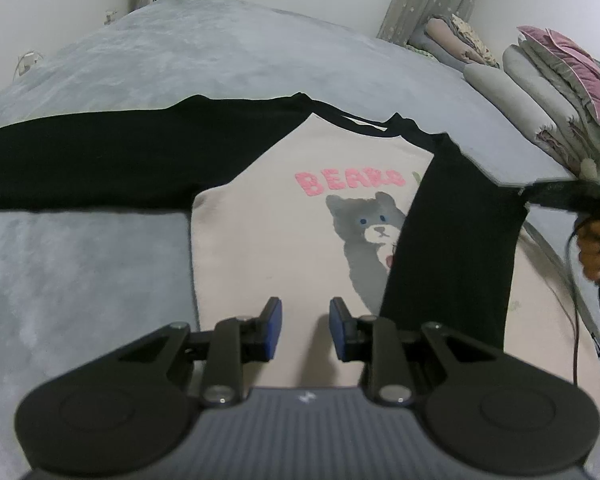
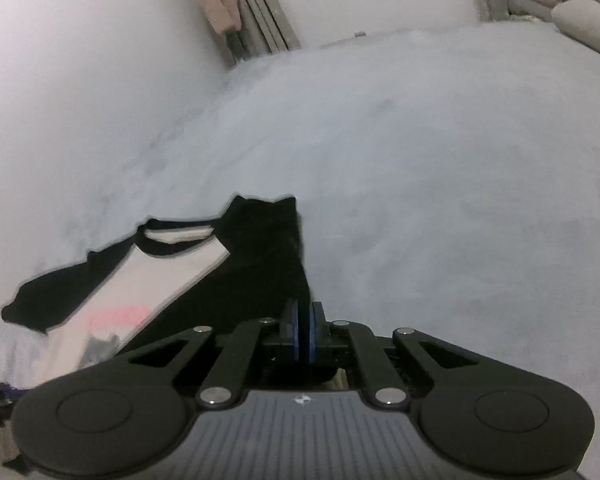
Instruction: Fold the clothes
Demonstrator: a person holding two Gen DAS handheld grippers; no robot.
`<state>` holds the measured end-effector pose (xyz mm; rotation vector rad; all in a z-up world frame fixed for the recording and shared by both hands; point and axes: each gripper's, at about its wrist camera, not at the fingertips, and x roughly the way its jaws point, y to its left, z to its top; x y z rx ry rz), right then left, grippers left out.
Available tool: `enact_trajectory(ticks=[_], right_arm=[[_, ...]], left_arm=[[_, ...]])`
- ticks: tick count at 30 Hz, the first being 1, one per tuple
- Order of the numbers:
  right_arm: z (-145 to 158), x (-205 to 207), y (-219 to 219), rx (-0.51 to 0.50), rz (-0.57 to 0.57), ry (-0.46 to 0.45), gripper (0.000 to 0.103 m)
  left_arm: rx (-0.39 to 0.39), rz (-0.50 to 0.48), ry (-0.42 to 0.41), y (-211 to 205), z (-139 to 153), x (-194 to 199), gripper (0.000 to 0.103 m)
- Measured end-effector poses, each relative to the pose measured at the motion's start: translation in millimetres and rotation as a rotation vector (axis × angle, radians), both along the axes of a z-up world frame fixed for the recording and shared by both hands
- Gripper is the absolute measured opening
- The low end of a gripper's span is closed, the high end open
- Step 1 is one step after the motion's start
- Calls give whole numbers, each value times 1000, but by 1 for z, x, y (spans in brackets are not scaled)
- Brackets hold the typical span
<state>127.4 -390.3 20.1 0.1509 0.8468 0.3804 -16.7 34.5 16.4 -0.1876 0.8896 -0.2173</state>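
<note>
Plainly, in the left wrist view the shirt (image 1: 260, 240) lies face up on the grey bed (image 1: 160, 60), filling the middle of the frame, its bear print showing. One black sleeve (image 1: 80, 168) stretches flat toward the left edge; the other sleeve (image 1: 452, 240) is laid across the chest at right centre, part of it running off to the right edge, where the right hand-held gripper (image 1: 596, 184) and a hand (image 1: 592, 248) show. The left hand-held gripper (image 1: 305, 316) hangs over the lower body of the shirt with its blue pads apart, holding nothing. A stack of folded laundry (image 1: 548, 92) sits at upper right.

From the right wrist view, blurred, the right hand-held gripper (image 2: 303, 320) has its pads pressed together on black sleeve cloth at bottom centre, and the shirt (image 2: 140, 280) lies at lower left.

Risks, as I judge them: with nothing pinning the body, a pull on the sleeve could drag or rumple the whole shirt across the soft bed. The sleeve lies slanted, so letting go now may leave a crooked fold. Thin cloth could also slip from the pads.
</note>
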Motion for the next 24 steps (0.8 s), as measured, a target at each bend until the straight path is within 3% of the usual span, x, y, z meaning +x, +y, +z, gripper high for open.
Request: enact_trajectory(ticks=[4, 6, 9, 14, 18, 19, 20, 21, 24], right_arm=[[-2, 8, 7, -29, 4, 3, 10], [7, 13, 11, -68, 13, -25, 31], [21, 27, 19, -64, 15, -59, 40], [30, 61, 40, -24, 14, -60, 40], [28, 73, 52, -99, 55, -83, 40], [28, 75, 55, -118, 65, -90, 37], [27, 78, 58, -138, 76, -96, 16], [27, 81, 61, -157, 87, -103, 6], [26, 88, 70, -216, 119, -122, 5]], left_arm=[[-1, 5, 1, 0, -1, 1, 24], [-3, 9, 1, 0, -1, 2, 25], [3, 10, 0, -2, -1, 3, 25], [-5, 13, -1, -1, -2, 3, 25], [7, 7, -5, -2, -1, 2, 25], [9, 5, -6, -2, -2, 2, 25], [7, 5, -5, -2, -1, 2, 25], [4, 6, -4, -1, -1, 1, 25], [-4, 9, -2, 0, 0, 0, 25]])
